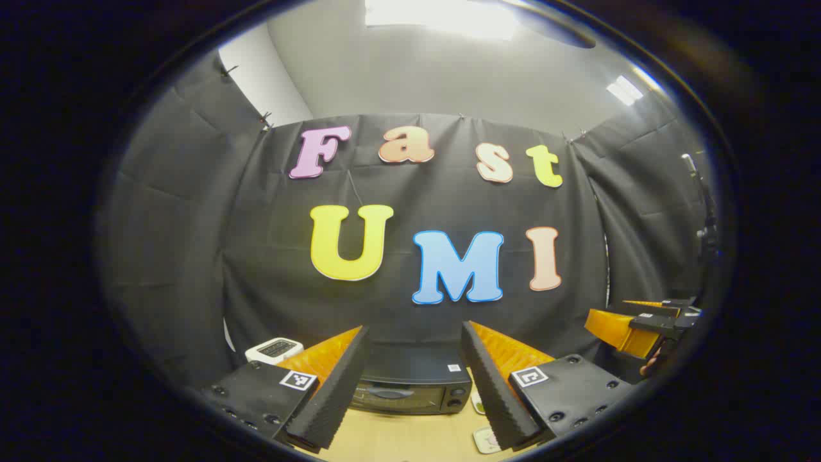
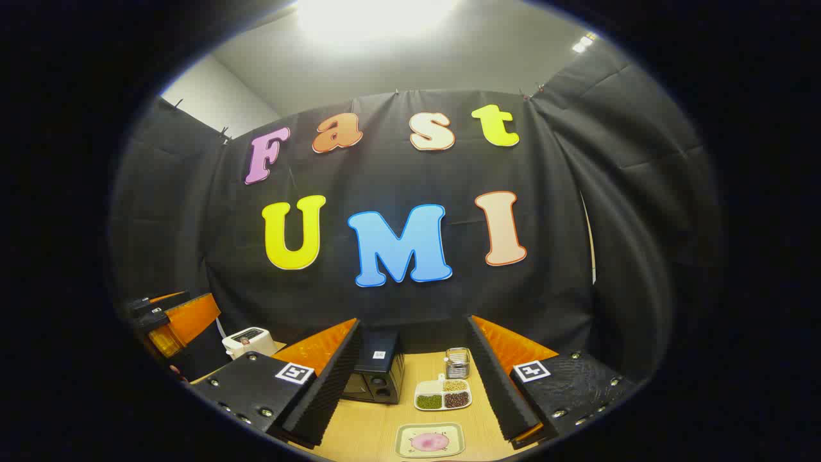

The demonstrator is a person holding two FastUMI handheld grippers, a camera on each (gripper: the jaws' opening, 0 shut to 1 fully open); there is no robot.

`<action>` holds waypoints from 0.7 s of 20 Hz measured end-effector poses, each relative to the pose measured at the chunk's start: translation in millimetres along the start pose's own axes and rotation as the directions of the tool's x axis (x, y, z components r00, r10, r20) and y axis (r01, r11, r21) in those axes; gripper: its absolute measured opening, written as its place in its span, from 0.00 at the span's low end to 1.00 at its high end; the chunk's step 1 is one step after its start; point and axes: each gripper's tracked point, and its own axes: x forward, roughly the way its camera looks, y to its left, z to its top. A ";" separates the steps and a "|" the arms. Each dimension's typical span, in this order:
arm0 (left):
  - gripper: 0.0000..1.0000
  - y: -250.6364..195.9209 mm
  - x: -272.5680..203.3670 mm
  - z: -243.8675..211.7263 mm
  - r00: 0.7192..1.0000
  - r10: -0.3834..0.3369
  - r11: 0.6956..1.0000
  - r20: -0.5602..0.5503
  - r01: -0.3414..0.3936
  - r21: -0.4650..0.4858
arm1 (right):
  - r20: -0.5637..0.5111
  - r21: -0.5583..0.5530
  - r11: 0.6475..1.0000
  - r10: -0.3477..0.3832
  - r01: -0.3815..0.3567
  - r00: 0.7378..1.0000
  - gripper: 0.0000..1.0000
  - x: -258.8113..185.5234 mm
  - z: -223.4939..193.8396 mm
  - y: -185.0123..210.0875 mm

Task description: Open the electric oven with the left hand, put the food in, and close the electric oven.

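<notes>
Step in hand, judged: approach, before door opening. Oven door closed, nothing yet gripped.

Left gripper (image 1: 414, 378): jaws wide apart, empty. Ribbed black foam pads (image 1: 330, 391) on orange wedge-shaped fingers, black bolted bases with square printed markers. Electric oven (image 1: 410, 385) straight ahead between the fingers, beyond the tips, not touched. Boxy black casing, flat matte top, dark glazed door with a curved bar handle, two round knobs at the right of the front.

Right gripper (image 2: 414, 378): jaws likewise wide apart, empty. Food tray (image 2: 428, 441) ahead and low between the fingers, near the tips: pale rounded-square dish with a pink item in the middle. Farther ahead, a white divided dish (image 2: 442, 394) of green, dark and pale grains, then a small ribbed metal cup (image 2: 457, 362). Oven just ahead of the left finger's tip, angled.

Wooden tabletop (image 2: 372, 423): smooth, light tan. White appliance (image 2: 247, 341) beyond the left finger.

Next move, judged: left gripper lowered and advanced to the door handle, jaws closed across the bar, door swung down. Right gripper then onto the tray rim.
</notes>
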 end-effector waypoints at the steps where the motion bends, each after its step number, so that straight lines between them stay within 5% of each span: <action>1: 0.91 3.7 1.8 -0.7 1.000 -0.006 1.000 -0.006 0.006 -0.007 | -0.007 0.007 1.000 -0.008 0.008 1.000 0.97 0.2 0.4 1.8; 6: 0.92 16.3 10.7 7.1 0.999 -0.041 0.999 0.003 0.041 -0.004 | 0.010 0.019 0.999 -0.040 0.040 0.999 0.97 1.1 7.7 12.8; 7: 0.98 18.1 12.6 7.8 0.999 -0.050 0.999 0.005 0.050 0.002 | 0.013 0.021 0.999 -0.046 0.046 0.999 0.97 2.0 8.3 14.2; 8: 0.92 19.8 15.4 7.3 0.998 -0.058 0.998 -0.001 0.058 0.005 | 0.011 0.024 0.998 -0.052 0.051 0.999 0.97 3.1 7.6 15.7; 9: 0.98 21.1 15.4 4.8 0.998 -0.063 0.998 -0.007 0.063 0.003 | 0.009 0.028 0.998 -0.056 0.056 0.998 0.97 3.3 7.9 17.4; 14: 0.95 25.8 23.4 -2.1 0.997 -0.071 0.997 -0.027 0.071 -0.019 | 0.010 0.023 0.998 -0.060 0.060 0.998 0.97 3.6 9.6 22.9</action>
